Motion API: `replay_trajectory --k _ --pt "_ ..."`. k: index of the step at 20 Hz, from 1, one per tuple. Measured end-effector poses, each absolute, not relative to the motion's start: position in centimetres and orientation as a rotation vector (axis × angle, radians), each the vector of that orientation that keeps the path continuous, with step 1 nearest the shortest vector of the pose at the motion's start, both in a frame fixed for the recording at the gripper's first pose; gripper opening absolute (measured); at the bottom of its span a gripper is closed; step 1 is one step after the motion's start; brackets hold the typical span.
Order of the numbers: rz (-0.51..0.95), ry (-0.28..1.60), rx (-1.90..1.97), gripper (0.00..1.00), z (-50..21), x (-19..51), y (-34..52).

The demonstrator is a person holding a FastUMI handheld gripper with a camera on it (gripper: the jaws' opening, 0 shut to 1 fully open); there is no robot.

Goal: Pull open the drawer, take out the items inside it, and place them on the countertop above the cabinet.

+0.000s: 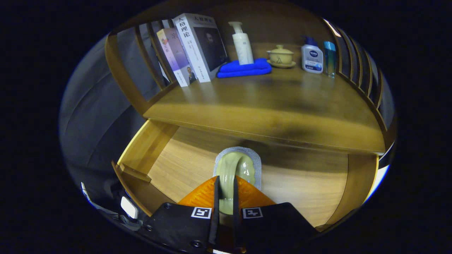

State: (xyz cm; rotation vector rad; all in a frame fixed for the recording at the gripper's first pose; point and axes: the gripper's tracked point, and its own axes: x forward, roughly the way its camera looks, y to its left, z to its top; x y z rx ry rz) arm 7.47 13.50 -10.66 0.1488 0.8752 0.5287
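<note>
Gripper [226,197]: low centre of frame, fingers pinching the pale green ring [235,173] on both sides.
Ring: over the open drawer [183,165], mid-frame, grey pad behind.
Countertop [268,106]: above, upper frame; books [192,47], blue cloth [243,68], bottles, lidded cup [280,55].

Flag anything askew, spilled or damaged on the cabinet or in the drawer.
Nothing stands out. The gripper is shut on a pale green object over the open drawer. On the countertop, the books lean against the side rail, and the bottles and lidded cup stand upright; nothing looks spilled.
</note>
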Motion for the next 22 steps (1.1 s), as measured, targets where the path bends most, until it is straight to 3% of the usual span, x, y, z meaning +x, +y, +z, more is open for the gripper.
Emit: replay_trajectory --k 12,22 --pt "0.598 0.707 0.132 0.18 -3.3 6.4 13.4" --pt "0.468 0.608 0.315 0.18 1.1 12.2 12.5"
